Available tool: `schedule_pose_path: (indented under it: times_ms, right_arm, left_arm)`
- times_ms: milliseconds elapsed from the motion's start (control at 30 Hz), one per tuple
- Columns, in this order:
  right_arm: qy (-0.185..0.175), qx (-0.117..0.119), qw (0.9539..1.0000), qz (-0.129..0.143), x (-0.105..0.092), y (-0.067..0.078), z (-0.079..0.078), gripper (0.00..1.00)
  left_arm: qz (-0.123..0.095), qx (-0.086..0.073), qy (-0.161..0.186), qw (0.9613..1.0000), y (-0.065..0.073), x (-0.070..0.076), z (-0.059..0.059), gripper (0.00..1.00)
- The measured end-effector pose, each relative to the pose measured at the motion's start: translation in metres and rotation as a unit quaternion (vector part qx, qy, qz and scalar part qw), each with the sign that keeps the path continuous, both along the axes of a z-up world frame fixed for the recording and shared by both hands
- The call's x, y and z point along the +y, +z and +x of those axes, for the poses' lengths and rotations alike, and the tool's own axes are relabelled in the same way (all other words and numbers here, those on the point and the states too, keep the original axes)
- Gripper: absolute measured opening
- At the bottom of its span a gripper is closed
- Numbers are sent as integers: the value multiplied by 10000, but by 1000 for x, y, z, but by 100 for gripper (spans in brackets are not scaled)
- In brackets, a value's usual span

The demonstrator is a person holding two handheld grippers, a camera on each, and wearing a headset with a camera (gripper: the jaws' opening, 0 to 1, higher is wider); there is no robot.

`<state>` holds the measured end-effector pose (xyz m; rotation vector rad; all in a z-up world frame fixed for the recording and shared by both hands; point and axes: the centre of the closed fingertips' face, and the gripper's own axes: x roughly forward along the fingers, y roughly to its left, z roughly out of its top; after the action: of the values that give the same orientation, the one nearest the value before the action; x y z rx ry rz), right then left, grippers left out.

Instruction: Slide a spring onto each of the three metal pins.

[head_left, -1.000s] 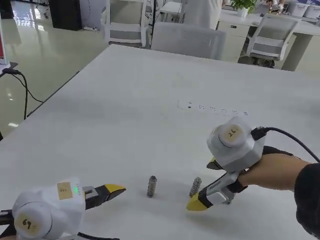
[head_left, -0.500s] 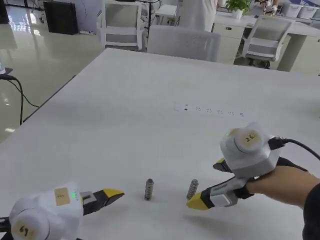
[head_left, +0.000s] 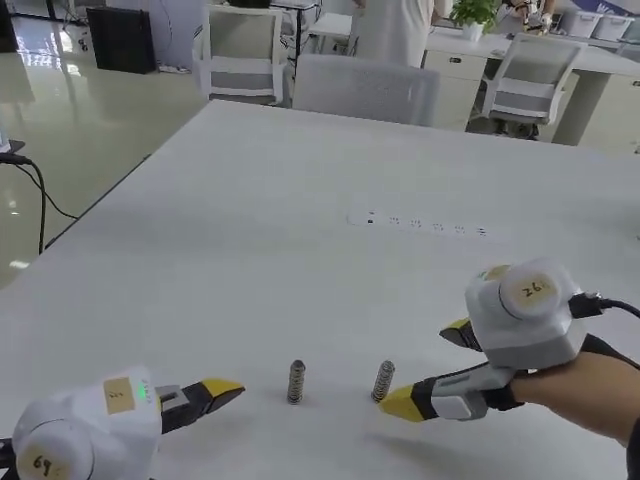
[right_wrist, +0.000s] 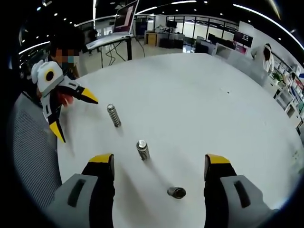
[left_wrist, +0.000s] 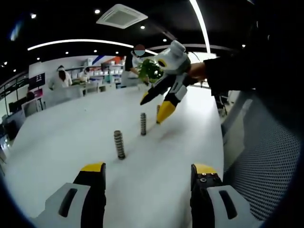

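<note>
Two springs stand upright on pins on the white table: the left spring (head_left: pixel 296 382) (left_wrist: pixel 119 144) (right_wrist: pixel 114 115) and the right spring (head_left: pixel 384 381) (left_wrist: pixel 143 124) (right_wrist: pixel 142 150). A third short metal piece (right_wrist: pixel 176 192) stands nearest my right gripper, seen end-on; I cannot tell whether it carries a spring. My right gripper (head_left: pixel 428 367) (right_wrist: pixel 159 164) is open just right of the right spring, holding nothing. My left gripper (head_left: pixel 215 392) (left_wrist: pixel 147 168) is open at the near left, pointing at the left spring from a short distance.
The white table (head_left: pixel 300 230) stretches far ahead, with a row of small marks (head_left: pixel 420 224) in the middle. Grey chairs (head_left: pixel 365 85) stand at the far edge. A black cable (head_left: pixel 35 190) hangs off the left side.
My right gripper has drawn back to the right, away from the right spring. The left gripper has hardly moved. Both springs stay in place.
</note>
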<state>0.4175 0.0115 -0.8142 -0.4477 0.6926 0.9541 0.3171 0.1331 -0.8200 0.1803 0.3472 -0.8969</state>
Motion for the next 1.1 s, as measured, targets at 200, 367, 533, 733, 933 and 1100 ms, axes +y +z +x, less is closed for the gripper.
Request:
schedule_pose_path:
  times_ms: [200, 367, 533, 733, 933, 1100]
  right_arm:
    - [-128, -93, 9996, 225, 0, 8, 5, 78]
    - [-171, -160, 9993, 285, -1, 11, 6, 79]
    - [-254, -206, 9987, 403, -6, 14, 7, 79]
    - [-337, -286, 9976, 529, -12, 17, 4, 79]
    - [-433, -340, 9964, 646, -19, 20, 0, 80]
    - [-477, -404, 9957, 679, -23, 21, -3, 80]
  left_arm:
    - [16, -41, 13, 10000, 3, 1, 2, 68]
    - [22, -55, 55, 10000, 4, 2, 4, 68]
    - [35, -66, 55, 10000, 5, 2, 4, 68]
    - [72, -77, 32, 9999, 6, 0, 5, 68]
    - [84, -114, -4, 9999, 8, -4, 7, 68]
    - [82, -125, 4, 9999, 8, -5, 8, 68]
